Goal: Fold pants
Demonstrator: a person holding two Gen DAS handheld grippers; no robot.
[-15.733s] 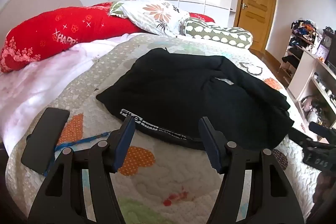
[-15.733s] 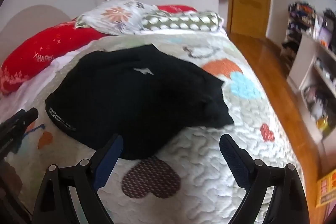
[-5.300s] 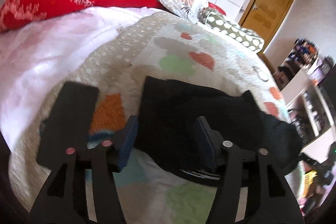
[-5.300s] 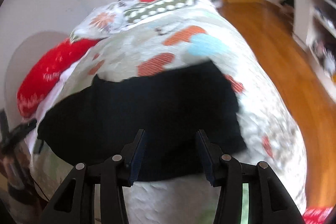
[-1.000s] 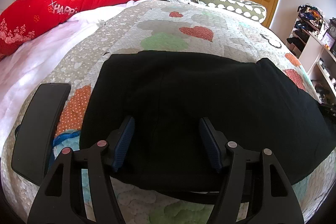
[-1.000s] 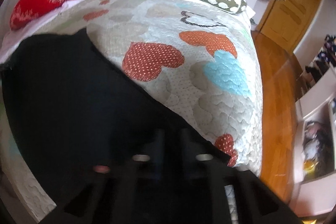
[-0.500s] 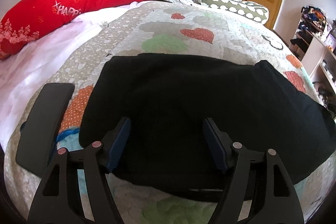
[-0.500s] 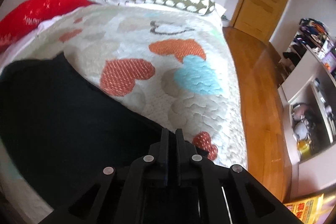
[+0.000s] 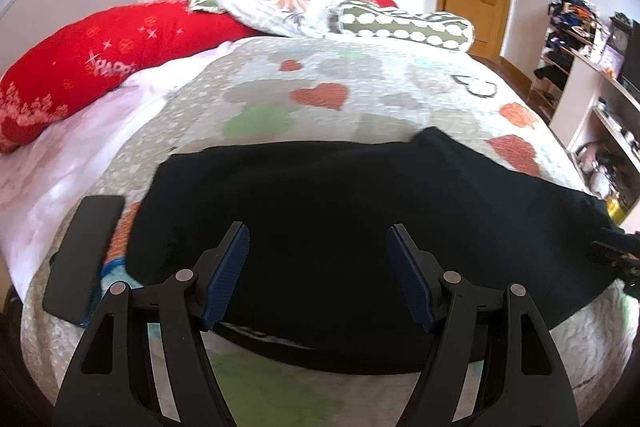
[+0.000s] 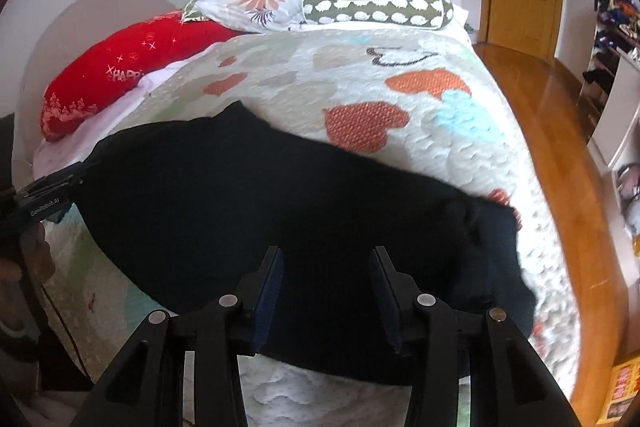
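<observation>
The black pants [image 9: 360, 211] lie spread flat across the near part of the quilted bed [image 9: 360, 95], waistband toward me. My left gripper [image 9: 318, 247] is open and empty, above the pants' near left part. My right gripper [image 10: 326, 271] is open and empty, above the pants [image 10: 280, 195] near their right end. The left gripper also shows at the left edge of the right wrist view [image 10: 48, 195]. The right gripper shows dimly at the right edge of the left wrist view [image 9: 616, 251].
A black phone-like slab [image 9: 84, 255] lies on the quilt left of the pants. A red bolster [image 9: 100, 63], floral pillow [image 9: 276, 3] and green spotted bolster [image 9: 404, 23] line the head of the bed. Wooden floor [image 10: 568, 155] and shelves [image 9: 592, 115] are to the right.
My right gripper has opened and let go of the pants' end, and pulled back. My left gripper has lifted and drawn back a little, still open.
</observation>
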